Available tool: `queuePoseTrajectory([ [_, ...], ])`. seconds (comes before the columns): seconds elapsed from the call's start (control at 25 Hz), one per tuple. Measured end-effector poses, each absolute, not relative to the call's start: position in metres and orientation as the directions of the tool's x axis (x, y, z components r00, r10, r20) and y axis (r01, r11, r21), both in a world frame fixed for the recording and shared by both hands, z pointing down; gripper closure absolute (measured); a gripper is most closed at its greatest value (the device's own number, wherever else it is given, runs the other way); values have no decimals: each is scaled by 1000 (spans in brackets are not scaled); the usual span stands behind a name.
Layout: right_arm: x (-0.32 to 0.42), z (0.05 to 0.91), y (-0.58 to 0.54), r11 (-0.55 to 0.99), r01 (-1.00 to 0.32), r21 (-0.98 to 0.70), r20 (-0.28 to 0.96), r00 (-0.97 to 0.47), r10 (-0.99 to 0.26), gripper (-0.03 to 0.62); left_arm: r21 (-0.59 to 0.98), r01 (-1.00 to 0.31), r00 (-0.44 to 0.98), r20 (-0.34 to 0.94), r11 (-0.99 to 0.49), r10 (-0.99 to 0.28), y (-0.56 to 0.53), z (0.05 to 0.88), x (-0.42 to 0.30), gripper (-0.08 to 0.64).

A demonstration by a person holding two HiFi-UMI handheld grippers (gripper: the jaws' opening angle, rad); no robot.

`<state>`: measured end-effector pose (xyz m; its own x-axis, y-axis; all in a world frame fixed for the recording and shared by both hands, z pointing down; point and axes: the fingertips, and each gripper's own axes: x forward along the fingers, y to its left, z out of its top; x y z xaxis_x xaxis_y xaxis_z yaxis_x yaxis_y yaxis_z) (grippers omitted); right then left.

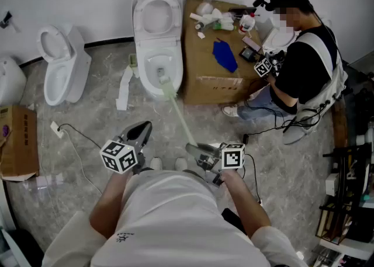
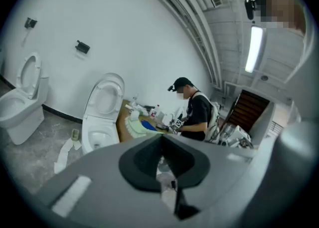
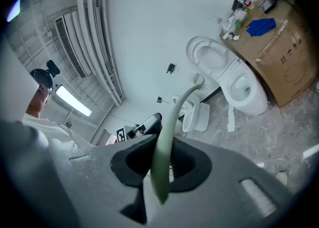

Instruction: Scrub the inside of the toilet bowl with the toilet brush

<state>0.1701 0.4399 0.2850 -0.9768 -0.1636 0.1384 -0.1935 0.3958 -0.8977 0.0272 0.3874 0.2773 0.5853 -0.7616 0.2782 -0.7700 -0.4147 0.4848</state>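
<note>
The white toilet [image 1: 156, 38] stands against the far wall with its lid up. My right gripper [image 1: 196, 152] is shut on the near end of the toilet brush's pale green handle [image 1: 182, 121]. The handle slants up-left, and the brush head [image 1: 165, 80] is at the bowl's front part. In the right gripper view the handle [image 3: 167, 137] runs out from between the jaws to the brush head [image 3: 198, 79], with the toilet [image 3: 239, 85] further right. My left gripper [image 1: 142, 129] hangs low left of the handle, jaws together and holding nothing.
A cardboard box [image 1: 204, 79] right of the toilet carries bottles and a blue cloth [image 1: 225, 55]. A person [image 1: 301, 67] sits beyond it. A second toilet [image 1: 61, 64] stands at left. A paper strip [image 1: 124, 87] and a cable [image 1: 76, 134] lie on the floor.
</note>
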Motion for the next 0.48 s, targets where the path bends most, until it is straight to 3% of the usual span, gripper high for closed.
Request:
queuePoseTrajectory([
  [0.48, 162, 281, 440, 405, -207, -890, 136, -971, -198, 532, 484, -754, 609, 260, -444, -749, 385, 274, 20, 569],
])
